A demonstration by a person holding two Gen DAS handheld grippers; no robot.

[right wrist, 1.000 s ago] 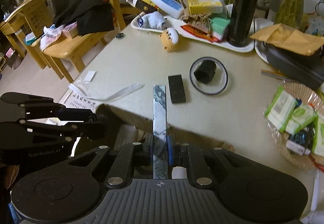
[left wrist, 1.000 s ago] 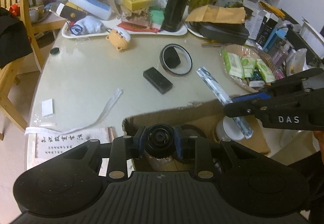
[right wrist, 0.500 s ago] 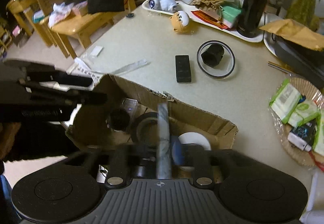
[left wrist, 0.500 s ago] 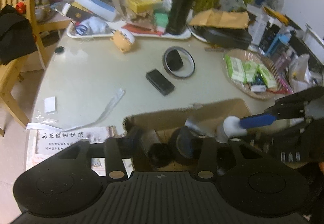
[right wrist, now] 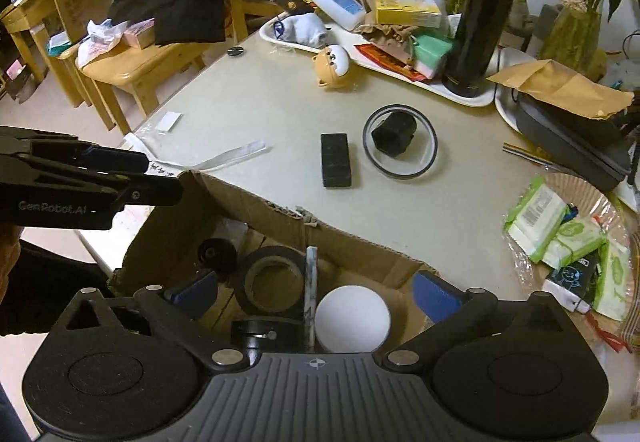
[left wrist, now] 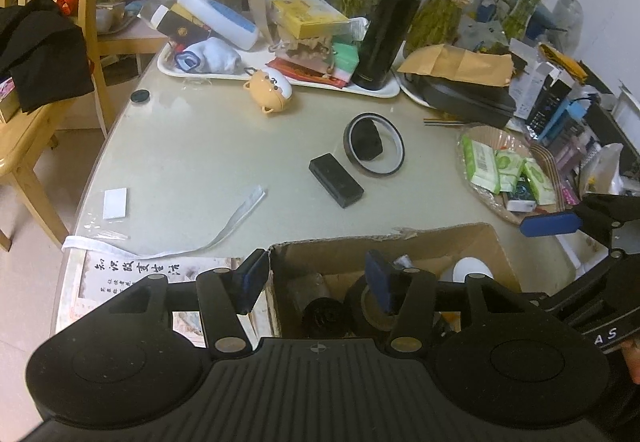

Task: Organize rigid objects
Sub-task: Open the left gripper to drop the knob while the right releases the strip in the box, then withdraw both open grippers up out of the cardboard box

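An open cardboard box (left wrist: 384,242) (right wrist: 352,242) stands at the table's near edge. Inside lie a black cylinder (left wrist: 324,316) (right wrist: 217,253), a black tape roll (right wrist: 272,280) (left wrist: 370,310), a marbled flat bar (right wrist: 311,294) leaning upright, and a white round lid (right wrist: 352,318). My left gripper (left wrist: 318,284) is open and empty over the box's left wall. My right gripper (right wrist: 316,294) is open and empty above the box. On the table beyond lie a black rectangular block (left wrist: 336,180) (right wrist: 336,160) and a black ring around a black hexagonal piece (left wrist: 374,142) (right wrist: 400,140).
A white tray (left wrist: 384,92) with a black flask (left wrist: 386,32), boxes and a bottle stands at the back. A wicker basket (left wrist: 504,210) of wipe packs is at the right. A yellow toy (left wrist: 270,90), a paper strip (left wrist: 236,220), and a wooden chair (left wrist: 24,146) are left.
My left gripper opened and dropped the black cylinder into the box. My right gripper opened and let the marbled bar go into the box. Both grippers stand over the box.
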